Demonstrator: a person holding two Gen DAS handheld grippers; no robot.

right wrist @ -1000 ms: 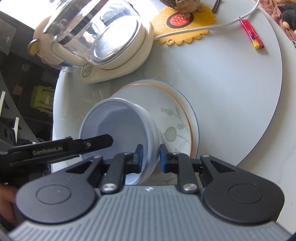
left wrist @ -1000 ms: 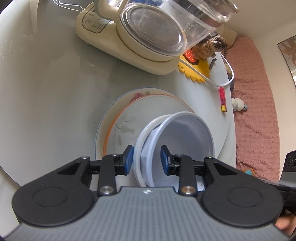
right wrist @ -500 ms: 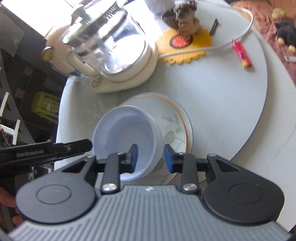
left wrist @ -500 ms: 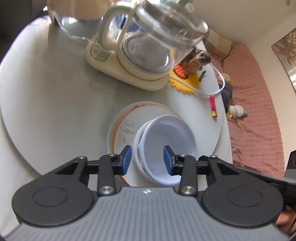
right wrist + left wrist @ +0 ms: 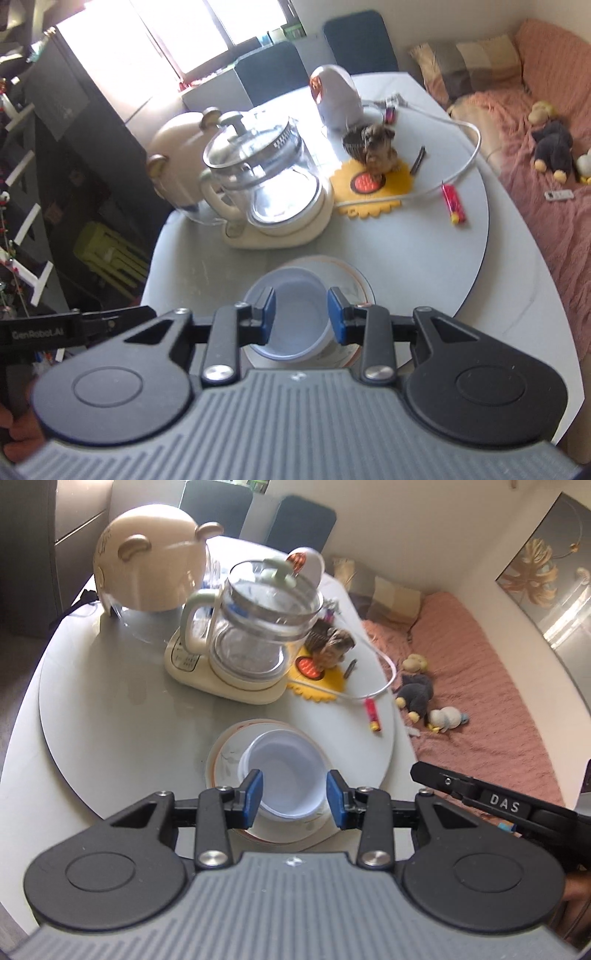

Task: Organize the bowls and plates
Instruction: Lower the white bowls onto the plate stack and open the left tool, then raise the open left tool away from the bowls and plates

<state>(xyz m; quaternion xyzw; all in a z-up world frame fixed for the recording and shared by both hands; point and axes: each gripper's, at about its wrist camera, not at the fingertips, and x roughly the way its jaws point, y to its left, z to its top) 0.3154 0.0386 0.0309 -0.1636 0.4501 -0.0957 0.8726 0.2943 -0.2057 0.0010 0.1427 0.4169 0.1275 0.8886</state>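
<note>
White nested bowls (image 5: pixel 286 771) sit on a stack of floral plates with an orange rim (image 5: pixel 226 755) near the front of the grey round table (image 5: pixel 110 720). My left gripper (image 5: pixel 294 798) is open and empty, raised above and behind the bowls. In the right wrist view the same bowls (image 5: pixel 291 317) rest on the plates (image 5: pixel 356 284). My right gripper (image 5: pixel 301 314) is open and empty, also held above them.
A glass kettle on a cream base (image 5: pixel 258 638) stands behind the plates, with a cream bear-shaped appliance (image 5: pixel 147 576) further back. A yellow sunflower mat with a dog figurine (image 5: pixel 328 653), a white cable and a red lighter (image 5: pixel 373 720) lie to the right. A pink bed (image 5: pixel 480 686) lies beyond.
Both grippers have opened wider and pulled up and back from the bowls. The bowls now sit level on the plates, free of both grippers.
</note>
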